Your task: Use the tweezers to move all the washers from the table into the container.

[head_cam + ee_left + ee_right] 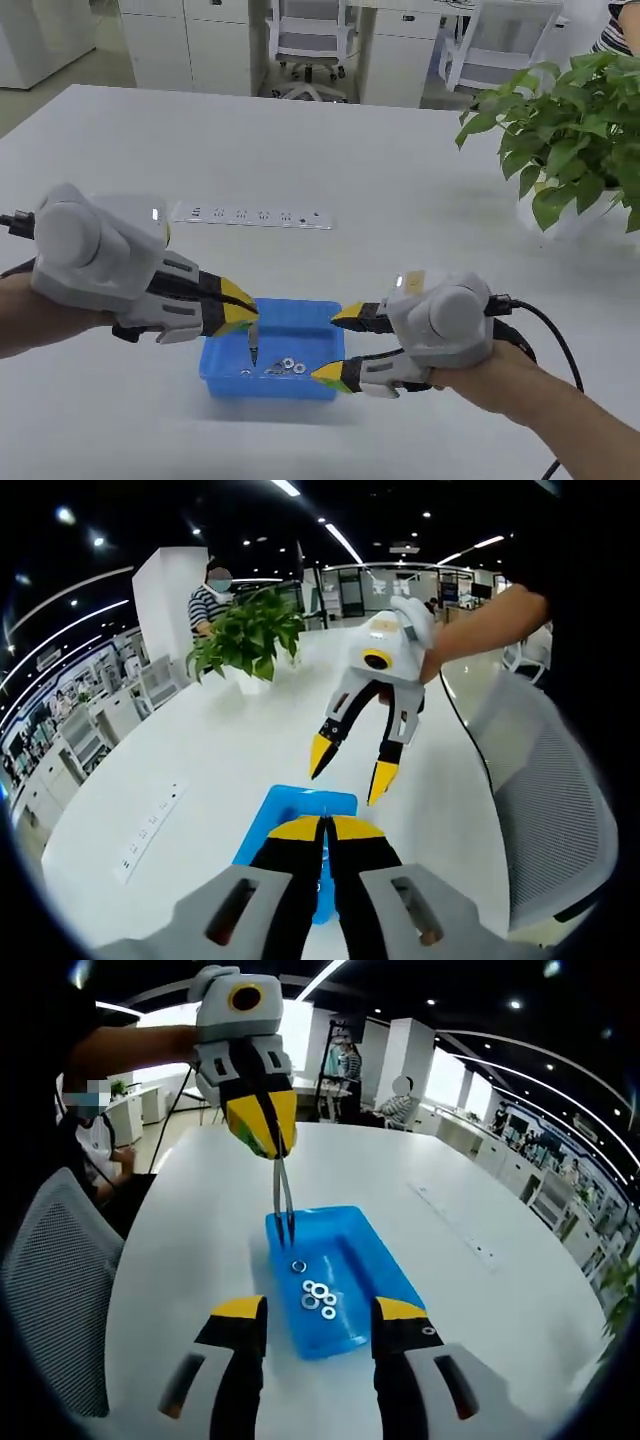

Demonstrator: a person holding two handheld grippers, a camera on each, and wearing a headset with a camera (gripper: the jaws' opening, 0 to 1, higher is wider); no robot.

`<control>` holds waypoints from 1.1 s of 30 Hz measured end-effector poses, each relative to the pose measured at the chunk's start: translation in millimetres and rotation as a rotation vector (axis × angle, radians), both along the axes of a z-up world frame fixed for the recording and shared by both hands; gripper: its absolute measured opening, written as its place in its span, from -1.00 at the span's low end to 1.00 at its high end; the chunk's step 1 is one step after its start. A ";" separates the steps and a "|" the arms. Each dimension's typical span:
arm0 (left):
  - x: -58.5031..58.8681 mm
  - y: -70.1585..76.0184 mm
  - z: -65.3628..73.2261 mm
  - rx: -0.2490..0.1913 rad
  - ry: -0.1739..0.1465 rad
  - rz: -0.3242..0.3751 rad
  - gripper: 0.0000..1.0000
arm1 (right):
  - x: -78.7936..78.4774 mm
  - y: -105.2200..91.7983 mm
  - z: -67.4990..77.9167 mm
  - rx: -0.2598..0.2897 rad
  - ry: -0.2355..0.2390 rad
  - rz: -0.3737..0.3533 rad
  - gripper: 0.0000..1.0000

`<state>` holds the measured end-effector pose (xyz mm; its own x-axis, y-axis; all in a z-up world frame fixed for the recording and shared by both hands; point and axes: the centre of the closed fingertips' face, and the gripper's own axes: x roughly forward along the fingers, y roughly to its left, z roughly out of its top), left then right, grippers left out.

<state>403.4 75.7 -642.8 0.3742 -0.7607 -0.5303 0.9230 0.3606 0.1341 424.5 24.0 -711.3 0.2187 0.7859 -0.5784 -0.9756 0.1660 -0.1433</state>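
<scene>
- An open-plan office is seen behind a smooth white table point(350, 160). Wheeled chairs point(310, 35) stand at its far edge and a leafy potted plant point(570, 130) stands at its right.
- A flat white power strip point(250, 215) lies beyond the work area, well apart from it.
- The left gripper point(245, 310) is held level from the left, with its yellow-tipped jaws pressed together on the top of the tweezers point(283, 1195).
- The thin metal tweezers hang almost straight down, and their tips are placed inside the near-left part of the container point(300, 310).
- The two legs are drawn close together with a thin slit between them. Whether the tips meet or pinch anything cannot be told.
- The right gripper point(328, 345) is held level from the right, facing the left one. Its jaws are spread wide at the container's right end, one near the far rim and one near the front rim.
- The container is a shallow rectangular tray of glossy blue plastic with a low rim, set near the table's front edge between the two grippers.
- Several small silvery ring-shaped washers point(318, 1292) lie flat on the tray floor in a loose cluster. One is set slightly apart, just beside the tweezer tips.
- Bare tabletop is left open all around the tray.
</scene>
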 end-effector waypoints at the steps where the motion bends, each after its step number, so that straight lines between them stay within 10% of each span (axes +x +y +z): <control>1: -2.5 -0.5 0.0 0.003 0.002 -0.003 -0.89 | -1.0 -1.3 -0.2 0.000 0.006 -0.012 -0.11; 16: -33.2 -16.2 -5.0 -0.007 0.029 -0.059 -0.89 | -29.5 -10.5 0.9 0.039 0.025 -0.072 0.02; 33: -61.5 -40.8 -10.0 -0.030 0.033 -0.140 -0.89 | -71.0 12.0 -3.6 0.052 0.030 0.076 -0.31</control>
<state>341.9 34.9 -652.8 0.2463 -0.8198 -0.5170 0.9683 0.2316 0.0940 353.4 36.0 -714.9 0.1403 0.8287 -0.5418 -0.9895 0.0977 -0.1067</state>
